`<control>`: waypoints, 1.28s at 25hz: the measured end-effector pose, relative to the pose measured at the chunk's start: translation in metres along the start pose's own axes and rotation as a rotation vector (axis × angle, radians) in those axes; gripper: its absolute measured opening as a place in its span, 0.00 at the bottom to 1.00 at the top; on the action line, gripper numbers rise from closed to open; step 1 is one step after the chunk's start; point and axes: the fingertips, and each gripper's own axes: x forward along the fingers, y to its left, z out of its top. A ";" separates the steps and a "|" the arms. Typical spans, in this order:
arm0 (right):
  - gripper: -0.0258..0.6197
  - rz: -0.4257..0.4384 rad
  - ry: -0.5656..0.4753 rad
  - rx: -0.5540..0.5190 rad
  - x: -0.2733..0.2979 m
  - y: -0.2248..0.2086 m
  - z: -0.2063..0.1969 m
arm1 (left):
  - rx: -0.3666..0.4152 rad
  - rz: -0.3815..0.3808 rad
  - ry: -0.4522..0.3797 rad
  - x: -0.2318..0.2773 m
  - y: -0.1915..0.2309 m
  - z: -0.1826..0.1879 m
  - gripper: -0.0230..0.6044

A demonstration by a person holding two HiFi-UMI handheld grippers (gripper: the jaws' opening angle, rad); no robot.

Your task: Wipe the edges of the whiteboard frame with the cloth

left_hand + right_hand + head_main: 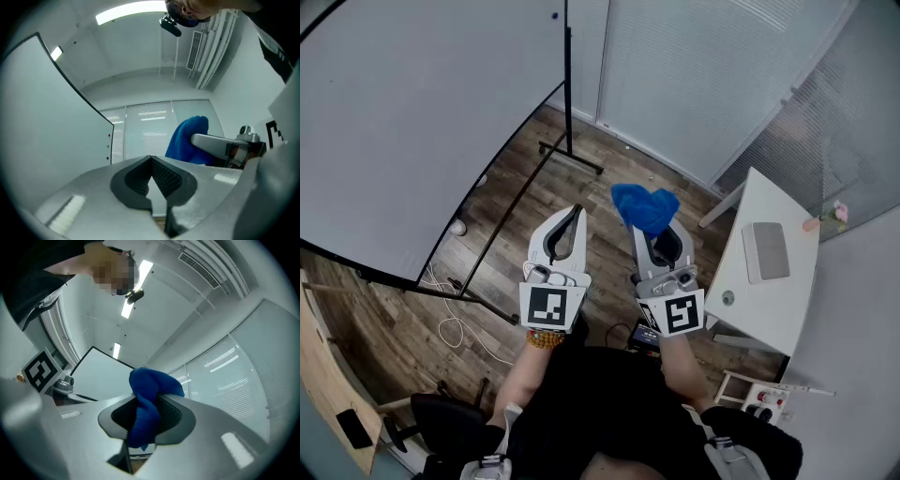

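Note:
A large whiteboard (403,122) on a black stand fills the upper left of the head view, its dark frame edge (502,164) curving down its right side. The board also shows at the left of the left gripper view as whiteboard (42,126) and behind the jaws as whiteboard (101,373). My right gripper (659,228) is shut on a blue cloth (645,206), which bunches up above the jaws as cloth (147,399). My left gripper (569,217) is shut with nothing in it, tips meeting at left gripper (151,161). Both grippers hang in the air to the right of the board, apart from it.
The stand's black legs (572,155) spread over the wood floor, with a white cable (455,323) near them. A white table (764,272) holding a grey pad stands at the right. Glass partitions with blinds (703,75) close the back. A black chair (441,422) sits at bottom left.

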 end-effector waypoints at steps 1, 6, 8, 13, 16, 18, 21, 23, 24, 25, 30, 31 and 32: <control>0.21 -0.005 0.004 0.001 0.015 -0.002 -0.006 | -0.003 -0.003 -0.003 0.009 0.011 -0.001 0.20; 0.21 -0.033 -0.006 0.040 0.080 -0.007 -0.028 | -0.021 -0.028 0.002 0.048 0.062 -0.010 0.20; 0.22 -0.041 -0.023 0.070 0.099 -0.011 -0.038 | -0.019 -0.040 0.015 0.062 0.077 -0.019 0.20; 0.23 -0.026 -0.028 0.105 0.134 -0.034 -0.065 | -0.025 -0.038 0.056 0.106 0.105 -0.045 0.20; 0.23 -0.026 -0.036 0.129 0.155 -0.055 -0.084 | -0.010 -0.041 0.077 0.137 0.116 -0.058 0.20; 0.23 -0.022 -0.037 0.149 0.170 -0.076 -0.100 | 0.000 -0.039 0.088 0.163 0.120 -0.067 0.20; 0.23 -0.010 -0.046 0.177 0.196 -0.117 -0.125 | 0.027 -0.025 0.105 0.211 0.124 -0.081 0.20; 0.23 0.012 -0.053 0.195 0.216 -0.144 -0.140 | 0.045 -0.019 0.104 0.245 0.126 -0.085 0.20; 0.23 0.026 -0.054 0.203 0.226 -0.156 -0.147 | 0.051 -0.012 0.106 0.261 0.127 -0.088 0.20; 0.23 0.039 -0.056 0.212 0.236 -0.168 -0.154 | 0.057 -0.002 0.110 0.276 0.129 -0.091 0.20; 0.23 0.096 -0.070 0.262 0.282 -0.223 -0.182 | 0.070 0.061 0.101 0.340 0.142 -0.095 0.20; 0.23 0.109 -0.071 0.266 0.292 -0.231 -0.187 | 0.073 0.074 0.104 0.351 0.146 -0.097 0.20; 0.23 0.119 -0.072 0.270 0.303 -0.239 -0.193 | 0.079 0.086 0.109 0.362 0.152 -0.100 0.20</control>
